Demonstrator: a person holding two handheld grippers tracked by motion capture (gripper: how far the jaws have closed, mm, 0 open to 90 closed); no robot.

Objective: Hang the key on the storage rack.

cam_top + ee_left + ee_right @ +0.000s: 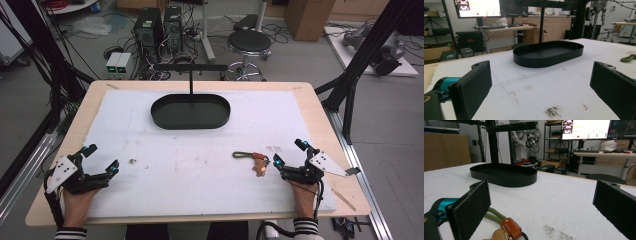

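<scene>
Keychain (252,160) lies flat on the white mat (200,165), just left of the right gripper (289,156).

Its olive cord loop and brown leather tags rest beside the right gripper's left finger (471,207), not between the fingers, which stand wide and hold nothing. The left gripper (102,159) sits at the counter's (310,100) near left corner, fingers also wide apart and holding nothing. A black oval tray (190,111) with an upright stand sits farther back, well apart from both.
</scene>
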